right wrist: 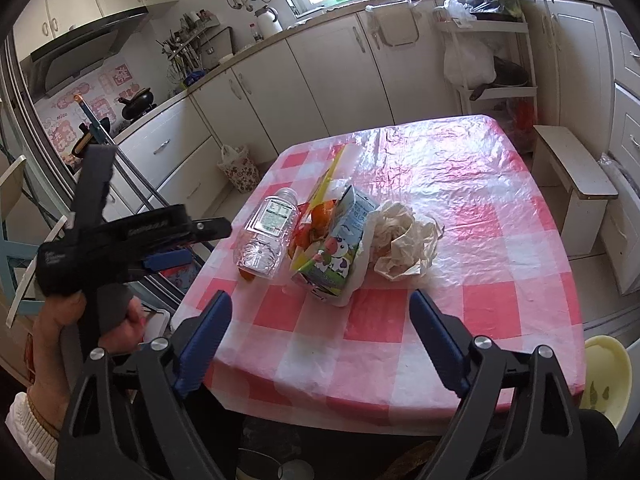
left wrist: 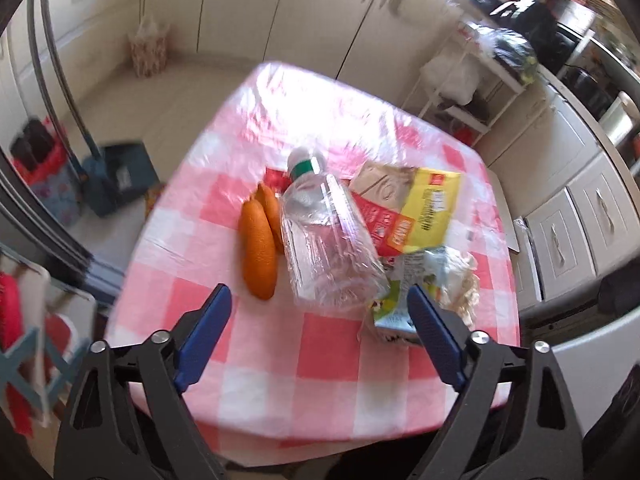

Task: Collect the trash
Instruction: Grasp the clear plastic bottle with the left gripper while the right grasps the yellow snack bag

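Trash sits untouched in a heap near the middle of the checked tablecloth (right wrist: 500, 240), so we judge the collecting barely begun. We see a clear plastic bottle (left wrist: 324, 240) lying on its side, two pieces of orange peel (left wrist: 259, 250) touching its left flank, a yellow and red wrapper (left wrist: 424, 208) behind it, a milk carton (right wrist: 334, 248) tipped over beside it, and a crumpled plastic bag (right wrist: 404, 236) against the carton.

Our left gripper (left wrist: 320, 300) hovers just short of the bottle with its jaws wide apart and nothing between them. Our right gripper (right wrist: 320, 306) hangs near the table's front edge, jaws likewise spread and empty, aimed toward the carton.

Nothing is lifted or bagged yet. A pale yellow bin (right wrist: 608, 384) shows beyond the table's right corner; we take it for the likely destination, though we cannot be sure. All five items are left to move.
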`<state>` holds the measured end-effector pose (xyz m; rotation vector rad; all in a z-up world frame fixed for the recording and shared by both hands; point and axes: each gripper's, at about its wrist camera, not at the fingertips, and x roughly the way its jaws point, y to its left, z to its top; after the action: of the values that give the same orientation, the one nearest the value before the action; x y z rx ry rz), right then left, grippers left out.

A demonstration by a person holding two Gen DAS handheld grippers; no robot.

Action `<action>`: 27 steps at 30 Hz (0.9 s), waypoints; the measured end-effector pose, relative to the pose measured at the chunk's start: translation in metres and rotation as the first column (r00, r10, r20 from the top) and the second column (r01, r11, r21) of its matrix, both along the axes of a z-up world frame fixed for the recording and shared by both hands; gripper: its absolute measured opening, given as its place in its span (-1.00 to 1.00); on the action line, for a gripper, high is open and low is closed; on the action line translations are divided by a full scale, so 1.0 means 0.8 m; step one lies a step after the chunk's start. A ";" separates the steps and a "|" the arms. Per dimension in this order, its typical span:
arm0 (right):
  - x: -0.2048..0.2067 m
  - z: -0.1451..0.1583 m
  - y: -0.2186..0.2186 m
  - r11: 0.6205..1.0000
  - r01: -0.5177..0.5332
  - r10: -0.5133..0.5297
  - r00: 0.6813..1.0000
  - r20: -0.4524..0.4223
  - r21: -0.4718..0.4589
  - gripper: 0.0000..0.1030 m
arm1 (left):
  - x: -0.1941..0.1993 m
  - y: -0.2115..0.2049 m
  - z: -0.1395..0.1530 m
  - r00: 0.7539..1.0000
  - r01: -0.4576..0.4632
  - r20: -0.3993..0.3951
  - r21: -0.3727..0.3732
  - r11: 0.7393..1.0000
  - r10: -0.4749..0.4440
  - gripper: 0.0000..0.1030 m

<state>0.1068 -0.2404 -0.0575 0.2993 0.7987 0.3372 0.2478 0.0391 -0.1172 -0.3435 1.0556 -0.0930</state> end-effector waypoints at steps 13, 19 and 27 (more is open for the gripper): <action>0.166 -0.015 0.002 0.995 -0.036 0.040 0.998 -0.043 0.096 0.69 | 0.075 -0.007 -0.069 0.988 -0.041 -0.153 -0.122 0.992 0.022 0.24; 0.220 -0.058 0.021 0.960 -0.086 0.136 0.975 -0.177 0.266 -0.91 | 0.075 -0.003 -0.062 0.992 -0.041 -0.127 -0.154 0.987 0.021 0.18; 0.163 0.008 0.000 0.956 -0.133 0.131 0.991 0.026 0.263 -0.93 | 0.044 0.015 -0.017 0.999 -0.027 -0.024 -0.174 0.984 0.023 0.08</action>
<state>0.2374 -0.2402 -0.0511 0.4953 0.7675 0.5729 0.2832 0.0507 -0.1311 -0.5172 1.0675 -0.1604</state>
